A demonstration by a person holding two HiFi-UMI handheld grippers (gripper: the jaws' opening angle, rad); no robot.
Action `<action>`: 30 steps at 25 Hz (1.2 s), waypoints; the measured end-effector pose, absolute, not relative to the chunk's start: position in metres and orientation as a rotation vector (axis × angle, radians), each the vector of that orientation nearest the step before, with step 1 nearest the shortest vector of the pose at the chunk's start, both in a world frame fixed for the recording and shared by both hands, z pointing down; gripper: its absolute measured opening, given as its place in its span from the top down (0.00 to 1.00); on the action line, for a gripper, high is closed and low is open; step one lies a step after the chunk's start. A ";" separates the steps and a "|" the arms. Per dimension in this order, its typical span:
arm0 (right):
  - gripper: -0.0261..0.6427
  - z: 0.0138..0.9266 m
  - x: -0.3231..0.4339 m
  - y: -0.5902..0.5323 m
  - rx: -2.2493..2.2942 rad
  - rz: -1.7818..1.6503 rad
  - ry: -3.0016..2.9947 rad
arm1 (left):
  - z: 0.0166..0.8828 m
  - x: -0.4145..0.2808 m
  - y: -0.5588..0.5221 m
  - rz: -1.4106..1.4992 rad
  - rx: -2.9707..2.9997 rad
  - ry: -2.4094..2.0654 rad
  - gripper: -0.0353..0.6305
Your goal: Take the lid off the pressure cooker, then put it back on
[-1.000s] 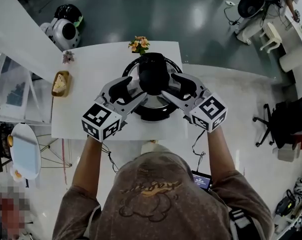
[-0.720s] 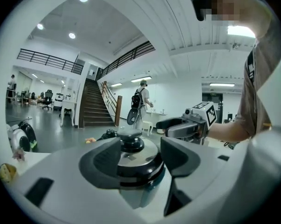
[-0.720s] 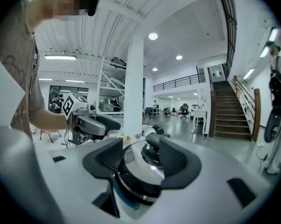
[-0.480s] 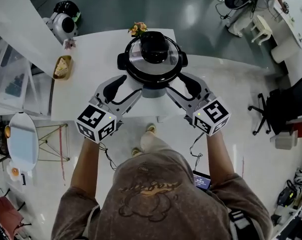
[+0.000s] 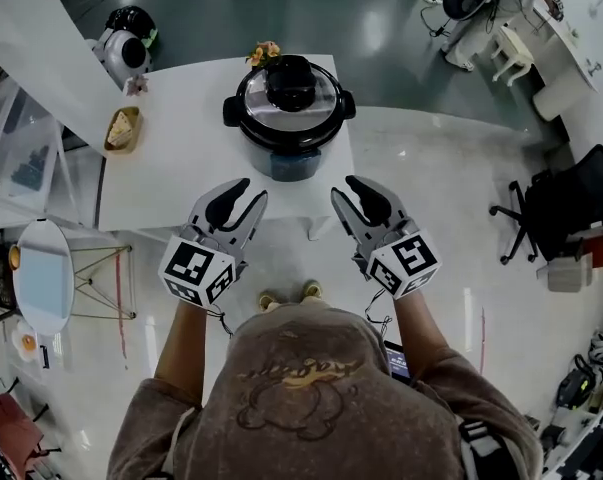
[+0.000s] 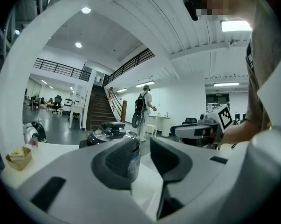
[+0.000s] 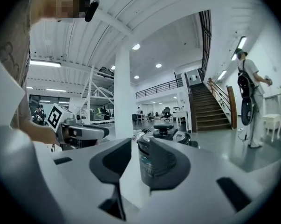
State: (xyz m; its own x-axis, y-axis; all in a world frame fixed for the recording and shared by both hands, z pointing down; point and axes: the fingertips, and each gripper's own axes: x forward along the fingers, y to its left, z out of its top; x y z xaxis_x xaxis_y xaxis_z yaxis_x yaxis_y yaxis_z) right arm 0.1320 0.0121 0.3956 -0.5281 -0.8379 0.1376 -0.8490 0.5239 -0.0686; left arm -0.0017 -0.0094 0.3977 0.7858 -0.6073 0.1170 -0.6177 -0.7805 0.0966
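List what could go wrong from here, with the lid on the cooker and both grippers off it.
1. The round black-and-steel pressure cooker stands near the white table's right edge; a sideways push could slide it off.
2. The small flower bunch just behind it could get knocked over.
3. The left hand-held gripper and right hand-held gripper are empty, jaws closing; they likely must open wider to take the silver lid.

I see a white table (image 5: 171, 183), a flower bunch (image 5: 263, 53) on its far edge, a tan basket (image 5: 122, 128) at its left end, a black office chair (image 5: 556, 208) well off right, a staircase (image 6: 98, 107) beyond.
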 end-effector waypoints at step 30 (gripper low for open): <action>0.97 0.461 0.133 0.031 1.512 0.301 -2.635 | 0.451 -0.020 0.015 0.090 2.642 -1.306 0.94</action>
State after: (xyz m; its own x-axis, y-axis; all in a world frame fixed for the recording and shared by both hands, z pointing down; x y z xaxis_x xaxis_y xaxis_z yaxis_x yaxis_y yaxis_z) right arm 0.1330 0.0308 0.4610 -0.5065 -0.8445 0.1739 -0.8620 0.4910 -0.1260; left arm -0.0197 0.0148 0.4515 0.6095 -0.7805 0.1393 -0.7922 -0.5927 0.1452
